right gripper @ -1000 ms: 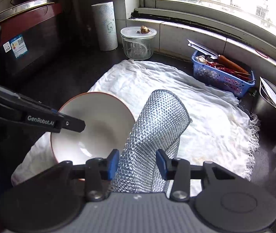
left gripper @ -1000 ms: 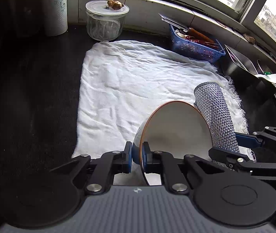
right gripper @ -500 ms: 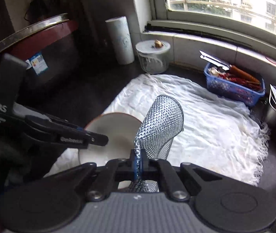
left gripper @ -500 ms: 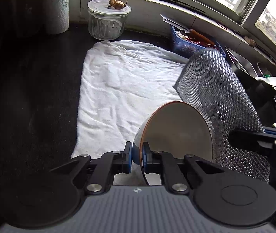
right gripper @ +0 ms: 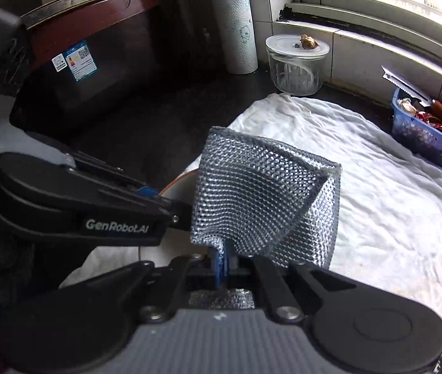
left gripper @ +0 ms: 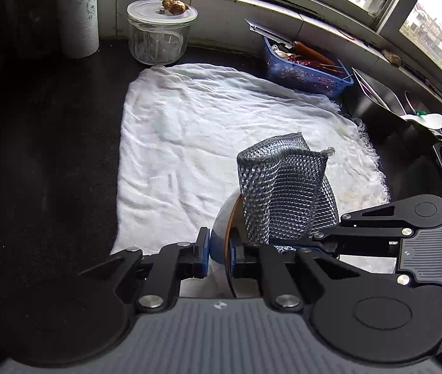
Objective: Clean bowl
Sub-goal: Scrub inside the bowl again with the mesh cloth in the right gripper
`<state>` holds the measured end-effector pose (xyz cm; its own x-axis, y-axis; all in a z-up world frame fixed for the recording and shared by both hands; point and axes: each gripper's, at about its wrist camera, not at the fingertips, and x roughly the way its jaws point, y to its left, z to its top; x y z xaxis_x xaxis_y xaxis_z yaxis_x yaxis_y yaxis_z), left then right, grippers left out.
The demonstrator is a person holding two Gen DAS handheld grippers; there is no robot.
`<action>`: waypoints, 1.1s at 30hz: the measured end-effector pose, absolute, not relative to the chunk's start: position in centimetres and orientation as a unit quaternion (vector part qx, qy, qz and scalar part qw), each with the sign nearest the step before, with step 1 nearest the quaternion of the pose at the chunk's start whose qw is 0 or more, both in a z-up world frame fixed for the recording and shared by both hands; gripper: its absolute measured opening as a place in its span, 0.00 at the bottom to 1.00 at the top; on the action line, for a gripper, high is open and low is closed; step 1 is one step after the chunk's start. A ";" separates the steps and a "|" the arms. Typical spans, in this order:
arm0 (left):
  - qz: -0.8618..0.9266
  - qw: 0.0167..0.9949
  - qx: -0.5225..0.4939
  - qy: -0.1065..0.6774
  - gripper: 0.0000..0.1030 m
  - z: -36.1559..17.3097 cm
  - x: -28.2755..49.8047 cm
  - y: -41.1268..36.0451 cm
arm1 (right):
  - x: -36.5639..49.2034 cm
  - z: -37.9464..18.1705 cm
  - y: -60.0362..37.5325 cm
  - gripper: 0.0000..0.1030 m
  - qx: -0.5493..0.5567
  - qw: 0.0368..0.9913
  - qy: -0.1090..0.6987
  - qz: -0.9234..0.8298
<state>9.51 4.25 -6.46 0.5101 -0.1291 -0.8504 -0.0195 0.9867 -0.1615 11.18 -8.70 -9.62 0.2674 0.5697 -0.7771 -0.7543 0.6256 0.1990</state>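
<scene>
A white bowl (left gripper: 221,227) with a brown rim is tipped on its side, and my left gripper (left gripper: 219,255) is shut on its rim. A silver mesh scrubbing cloth (left gripper: 283,193) droops over the bowl's mouth and hides most of the inside. My right gripper (left gripper: 286,247) reaches in from the right, shut on the cloth's lower edge. In the right wrist view the right gripper (right gripper: 222,261) pinches the folded cloth (right gripper: 261,199). Only a sliver of the bowl's rim (right gripper: 177,184) shows behind it, beside the left gripper (right gripper: 180,215).
A white towel (left gripper: 205,131) covers the dark counter under the bowl. Behind it stand a lidded glass jar (left gripper: 158,31), a paper roll (left gripper: 77,15) and a blue basket (left gripper: 305,68) of utensils. A metal tray (left gripper: 376,93) sits right; a dark appliance (right gripper: 96,71) sits left.
The right gripper's jaws closed on the mesh cloth, then carried it left over the bowl's mouth, which it now mostly covers. The left gripper and bowl stayed still.
</scene>
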 end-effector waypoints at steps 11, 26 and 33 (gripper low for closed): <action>-0.102 0.844 0.041 0.525 0.11 -6.3 11.9 3.3 | 9.5 -11.2 -6.7 0.03 -0.179 0.756 0.437 0.452; 0.014 0.825 -0.216 0.523 0.08 -9.1 6.3 6.9 | 8.9 -11.9 -8.0 0.04 -0.063 0.775 0.473 0.413; -0.045 0.872 0.017 0.487 0.24 -4.9 8.3 3.5 | 8.1 -11.5 -7.5 0.03 -0.127 0.775 0.451 0.425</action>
<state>8.33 3.48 -4.88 0.5209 -0.0620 -0.8514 0.0947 0.9954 -0.0145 8.10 -7.51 -11.51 0.2335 0.5433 -0.8064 -0.7726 0.6072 0.1855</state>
